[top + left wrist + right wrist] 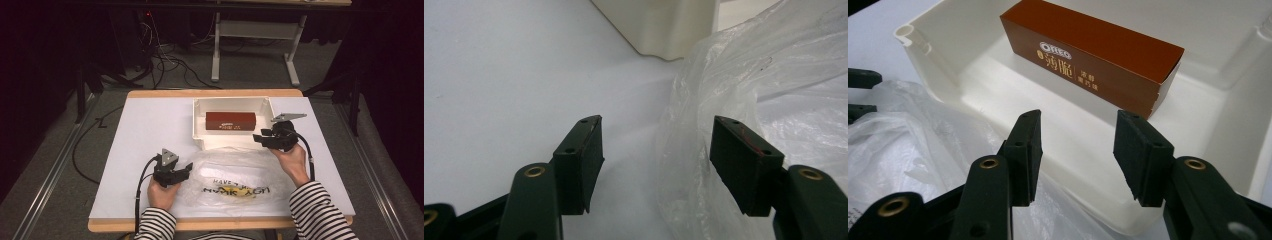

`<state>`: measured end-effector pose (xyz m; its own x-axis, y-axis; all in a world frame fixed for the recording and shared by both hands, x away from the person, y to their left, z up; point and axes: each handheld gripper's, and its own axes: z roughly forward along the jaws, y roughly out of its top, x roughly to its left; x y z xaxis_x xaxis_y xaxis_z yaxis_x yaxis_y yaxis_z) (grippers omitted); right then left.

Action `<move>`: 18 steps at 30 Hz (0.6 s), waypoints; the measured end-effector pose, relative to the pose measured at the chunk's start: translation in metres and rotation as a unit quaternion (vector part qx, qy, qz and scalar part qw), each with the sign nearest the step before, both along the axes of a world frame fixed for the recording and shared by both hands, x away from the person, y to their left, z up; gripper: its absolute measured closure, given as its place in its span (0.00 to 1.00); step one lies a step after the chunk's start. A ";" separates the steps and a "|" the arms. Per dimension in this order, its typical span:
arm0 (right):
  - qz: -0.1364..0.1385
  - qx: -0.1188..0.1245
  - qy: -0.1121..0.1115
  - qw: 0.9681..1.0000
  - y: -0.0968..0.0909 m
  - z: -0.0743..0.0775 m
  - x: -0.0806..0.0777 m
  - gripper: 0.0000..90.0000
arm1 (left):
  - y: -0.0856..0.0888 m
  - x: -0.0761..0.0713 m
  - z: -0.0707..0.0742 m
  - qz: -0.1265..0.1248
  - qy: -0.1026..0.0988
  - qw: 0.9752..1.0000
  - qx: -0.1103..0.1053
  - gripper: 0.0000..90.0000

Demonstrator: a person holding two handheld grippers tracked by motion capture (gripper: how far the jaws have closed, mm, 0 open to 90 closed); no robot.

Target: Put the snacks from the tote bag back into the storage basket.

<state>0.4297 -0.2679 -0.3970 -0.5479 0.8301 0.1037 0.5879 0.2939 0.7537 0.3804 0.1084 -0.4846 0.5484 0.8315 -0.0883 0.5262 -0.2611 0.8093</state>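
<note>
A brown Oreo box (231,121) (1088,52) lies in a white tray (198,125) (938,50) at the table's far middle. In front of the tray a crumpled clear plastic bag (235,167) (734,70) (908,135) with black lettering and a yellow patch is spread on the white tabletop. My left gripper (189,167) (656,145) rests at the bag's left edge, open, with a fold of the bag loose between its jaws. My right gripper (256,137) (1078,145) hovers over the tray's near right corner, open and empty, pointing at the box.
The white table (145,130) has a wooden edge, with bare room on its left half. Beyond it, cables (165,60) trail over the grey floor, and the white legs of another table (216,50) stand there. Dark stands flank both sides.
</note>
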 end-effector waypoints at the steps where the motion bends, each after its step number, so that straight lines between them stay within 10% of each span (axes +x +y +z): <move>1: 0.000 0.002 0.001 1.000 -0.001 0.001 -0.001 0.60 | 0.000 0.000 0.000 0.000 0.000 1.000 0.000 0.43; 18: 0.000 0.021 -0.012 1.000 -0.011 0.002 -0.022 0.46 | 0.000 -0.001 0.000 -0.002 -0.004 1.000 0.000 0.43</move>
